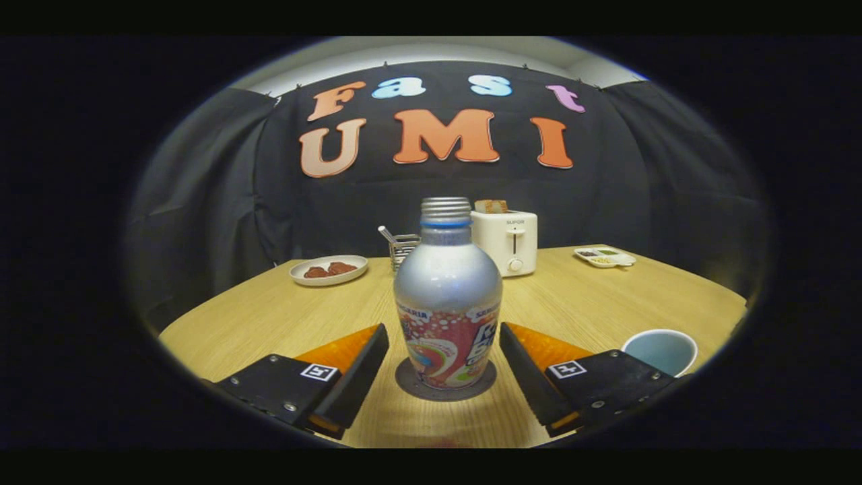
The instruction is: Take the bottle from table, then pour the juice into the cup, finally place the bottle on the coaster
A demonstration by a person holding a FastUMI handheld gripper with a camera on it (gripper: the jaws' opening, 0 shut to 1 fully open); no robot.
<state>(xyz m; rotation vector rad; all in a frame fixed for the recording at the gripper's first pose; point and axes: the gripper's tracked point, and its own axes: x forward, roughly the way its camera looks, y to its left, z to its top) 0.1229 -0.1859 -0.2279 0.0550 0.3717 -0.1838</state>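
Fingers (350, 377) spread wide, my gripper (444, 367) sits low and level over the wooden table (592, 303), pointing straight toward the booth's back wall. Neither finger touches anything; a clear gap shows on each side of the one bottle (448, 303), which stands upright between them.

I see that bottle resting squarely on a single round dark coaster (411, 384), whose rim shows around the bottle's base. Its cap is off, the threaded neck bare, a blue ring just below the threads.

One cup (663, 350) stands just beyond my right finger, well apart from the bottle, mouth up; I cannot tell whether it holds any liquid.

Farther back on the table I count five more items. One white toaster (508, 242) stands directly behind the bottle, with a slice of bread (491, 206) poking from its slot. One wire holder (403, 248) with a utensil handle in it stands just to the toaster's left. One white plate (328, 269) carrying brownish food lies farther left. One small divided tray (605, 256) lies near the far right edge.
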